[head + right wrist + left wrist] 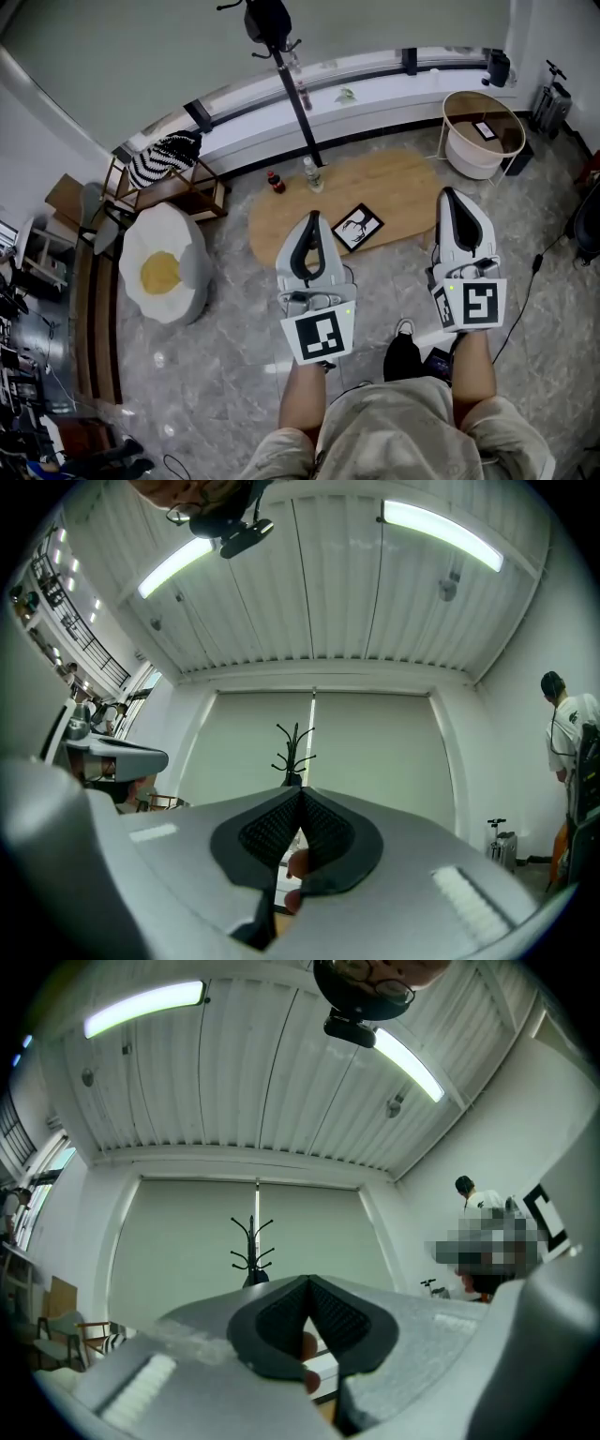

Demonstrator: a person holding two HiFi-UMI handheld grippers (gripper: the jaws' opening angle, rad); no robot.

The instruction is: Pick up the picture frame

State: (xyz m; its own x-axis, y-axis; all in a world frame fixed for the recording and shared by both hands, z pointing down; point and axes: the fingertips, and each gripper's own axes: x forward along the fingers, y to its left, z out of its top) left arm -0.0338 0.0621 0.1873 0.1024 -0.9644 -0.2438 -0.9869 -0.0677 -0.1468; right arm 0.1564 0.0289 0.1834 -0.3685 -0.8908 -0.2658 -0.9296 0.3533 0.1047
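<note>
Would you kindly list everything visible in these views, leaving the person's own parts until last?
picture frame: one, black, flat on the table's near edge
table: one, light wood, oval, mid-floor
dark bottle: one, red cap, table's far left end
clear bottle: one, beside the dark one
coat stand: one, black, behind the table
fried-egg cushion: one, white with yellow centre, floor at left
chair: one, wooden, far left
striped cloth: one, black and white, on the chair
basket table: one, white, far right
left tongs: grey, shut, empty, left of the frame
right tongs: grey, shut, empty, right of it
shorts: beige, bottom edge
</note>
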